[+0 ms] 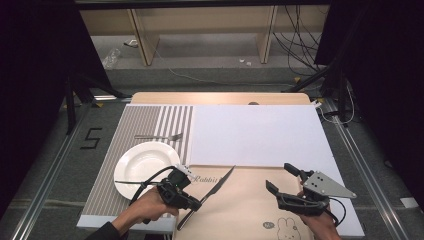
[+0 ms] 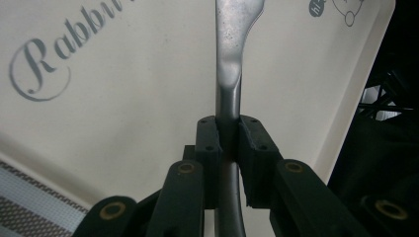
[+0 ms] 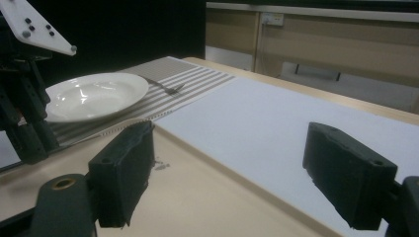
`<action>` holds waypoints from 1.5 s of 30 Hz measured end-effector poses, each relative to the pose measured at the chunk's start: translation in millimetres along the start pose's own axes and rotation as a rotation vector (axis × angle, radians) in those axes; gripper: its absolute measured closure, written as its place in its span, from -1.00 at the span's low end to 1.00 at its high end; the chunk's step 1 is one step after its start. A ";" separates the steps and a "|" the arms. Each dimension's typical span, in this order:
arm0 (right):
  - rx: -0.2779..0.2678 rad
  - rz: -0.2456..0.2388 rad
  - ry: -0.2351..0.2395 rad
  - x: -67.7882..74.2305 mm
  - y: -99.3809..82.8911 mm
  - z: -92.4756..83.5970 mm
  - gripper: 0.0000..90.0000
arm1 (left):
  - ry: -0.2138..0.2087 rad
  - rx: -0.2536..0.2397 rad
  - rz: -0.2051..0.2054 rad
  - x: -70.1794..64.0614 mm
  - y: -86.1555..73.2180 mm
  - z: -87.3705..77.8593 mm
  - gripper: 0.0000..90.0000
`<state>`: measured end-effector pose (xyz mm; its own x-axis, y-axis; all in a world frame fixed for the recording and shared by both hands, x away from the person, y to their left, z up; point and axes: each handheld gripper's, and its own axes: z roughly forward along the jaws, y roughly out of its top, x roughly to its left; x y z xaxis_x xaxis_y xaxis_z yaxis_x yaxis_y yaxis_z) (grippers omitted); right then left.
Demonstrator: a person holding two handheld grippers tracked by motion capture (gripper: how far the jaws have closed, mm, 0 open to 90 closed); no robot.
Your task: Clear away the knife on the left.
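Note:
My left gripper (image 1: 197, 201) is shut on a metal table knife (image 1: 221, 182), held about halfway along, over a beige board (image 1: 245, 210) printed with "Rabbit" and a bunny. In the left gripper view the pads (image 2: 210, 140) pinch the knife (image 2: 230, 59), which runs straight ahead above the board (image 2: 123, 108). My right gripper (image 1: 280, 177) hovers open over the right part of the board with nothing in it. Its wide-apart pads (image 3: 123, 173) stand above the board (image 3: 197, 197).
A white plate (image 1: 142, 165) and a fork (image 1: 159, 136) lie on a grey striped placemat (image 1: 150, 117) at the left. A white mat (image 1: 255, 135) covers the far right half. The right gripper view shows the plate (image 3: 94, 94), fork (image 3: 168, 88) and white mat (image 3: 276, 113).

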<state>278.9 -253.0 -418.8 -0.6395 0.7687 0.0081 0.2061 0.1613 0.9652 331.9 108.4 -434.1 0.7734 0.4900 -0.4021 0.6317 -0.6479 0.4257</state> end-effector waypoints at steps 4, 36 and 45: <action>0.005 -0.003 0.000 0.1 -0.3 0.2 -0.54 | -0.010 0.030 -0.004 -1.3 -3.3 8.3 0.77; 0.009 -0.005 0.002 0.7 0.0 0.4 -0.54 | 0.008 0.071 -0.027 -7.4 -18.1 38.0 0.75; 0.009 -0.006 0.005 1.1 -0.2 0.7 -0.54 | 0.112 0.052 0.031 -25.7 -7.7 28.8 -0.02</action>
<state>278.7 -251.7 -419.1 -0.6447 0.7644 0.0032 0.2082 0.1716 0.9629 305.7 84.0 -450.4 0.7953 0.5297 -0.2948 0.6062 -0.6919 0.3923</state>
